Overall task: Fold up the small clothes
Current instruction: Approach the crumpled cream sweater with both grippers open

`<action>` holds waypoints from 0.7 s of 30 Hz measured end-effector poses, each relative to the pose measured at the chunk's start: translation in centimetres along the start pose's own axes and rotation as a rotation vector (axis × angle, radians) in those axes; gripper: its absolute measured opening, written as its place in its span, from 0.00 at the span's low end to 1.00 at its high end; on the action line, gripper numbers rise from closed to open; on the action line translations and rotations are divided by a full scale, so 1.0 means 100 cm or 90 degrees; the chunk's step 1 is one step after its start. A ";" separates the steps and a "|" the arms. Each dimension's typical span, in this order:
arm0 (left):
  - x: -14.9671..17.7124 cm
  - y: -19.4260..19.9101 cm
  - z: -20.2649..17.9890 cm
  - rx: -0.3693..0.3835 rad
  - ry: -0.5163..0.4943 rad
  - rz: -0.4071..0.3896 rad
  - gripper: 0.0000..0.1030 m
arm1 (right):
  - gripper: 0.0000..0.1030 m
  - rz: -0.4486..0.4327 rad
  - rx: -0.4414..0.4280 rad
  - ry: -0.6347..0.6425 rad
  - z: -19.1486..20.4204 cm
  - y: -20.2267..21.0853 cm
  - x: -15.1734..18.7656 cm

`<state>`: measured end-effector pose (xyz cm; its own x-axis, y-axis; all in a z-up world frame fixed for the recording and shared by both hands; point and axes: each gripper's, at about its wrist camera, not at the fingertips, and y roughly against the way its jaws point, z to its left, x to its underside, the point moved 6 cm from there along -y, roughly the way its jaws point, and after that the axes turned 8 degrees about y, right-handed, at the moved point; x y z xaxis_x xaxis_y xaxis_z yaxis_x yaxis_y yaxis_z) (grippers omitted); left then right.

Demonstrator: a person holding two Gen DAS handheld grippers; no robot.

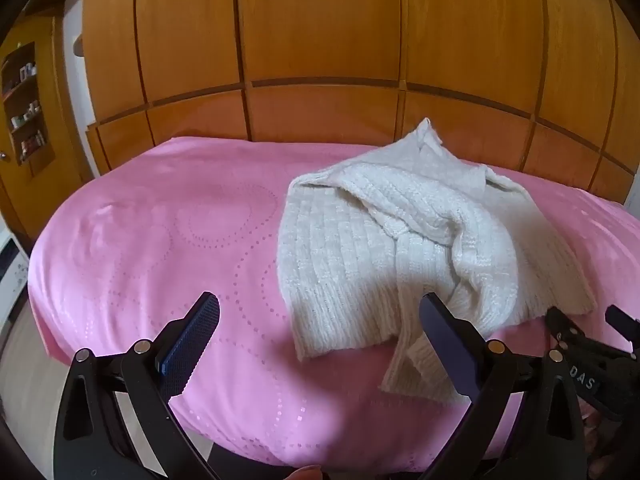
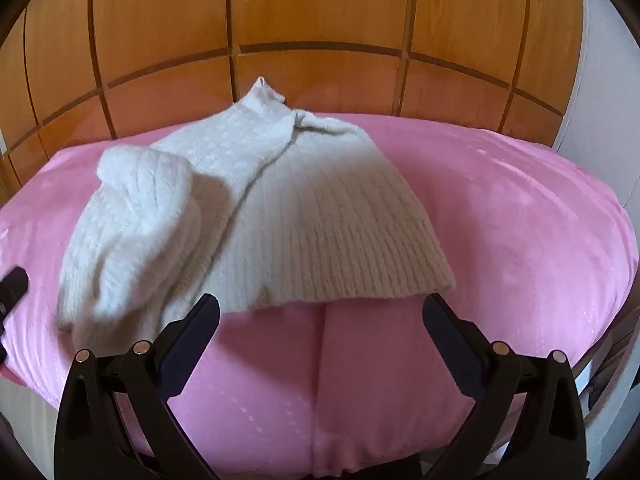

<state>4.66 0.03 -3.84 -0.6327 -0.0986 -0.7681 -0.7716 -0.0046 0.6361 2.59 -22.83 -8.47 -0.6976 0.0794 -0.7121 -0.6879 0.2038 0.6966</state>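
A white knitted sweater lies rumpled on a pink bed cover, its sleeves thrown across its body and one cuff trailing toward me. My left gripper is open and empty, held above the cover just left of the sweater's near hem. In the right wrist view the sweater lies ahead with its ribbed hem nearest. My right gripper is open and empty, just short of that hem. The right gripper also shows at the right edge of the left wrist view.
A wooden panelled wardrobe stands behind the bed. A wooden shelf with small bottles is at far left. A white wall is at the right. The pink cover spreads wide around the sweater.
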 end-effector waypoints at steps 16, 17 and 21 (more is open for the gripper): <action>0.004 -0.004 0.002 0.007 0.011 -0.020 0.96 | 0.98 0.084 0.015 -0.016 -0.023 -0.037 0.032; 0.005 -0.004 0.002 0.008 0.010 -0.019 0.96 | 0.98 0.089 0.014 -0.021 -0.024 -0.040 0.033; -0.001 -0.003 0.000 0.034 0.014 -0.064 0.96 | 0.98 0.095 0.011 -0.030 -0.030 -0.045 0.036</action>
<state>4.89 0.02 -3.97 -0.5510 -0.1225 -0.8255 -0.8337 0.0377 0.5509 2.55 -26.38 -13.93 -0.7810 0.1563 -0.6047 -0.5736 0.2037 0.7934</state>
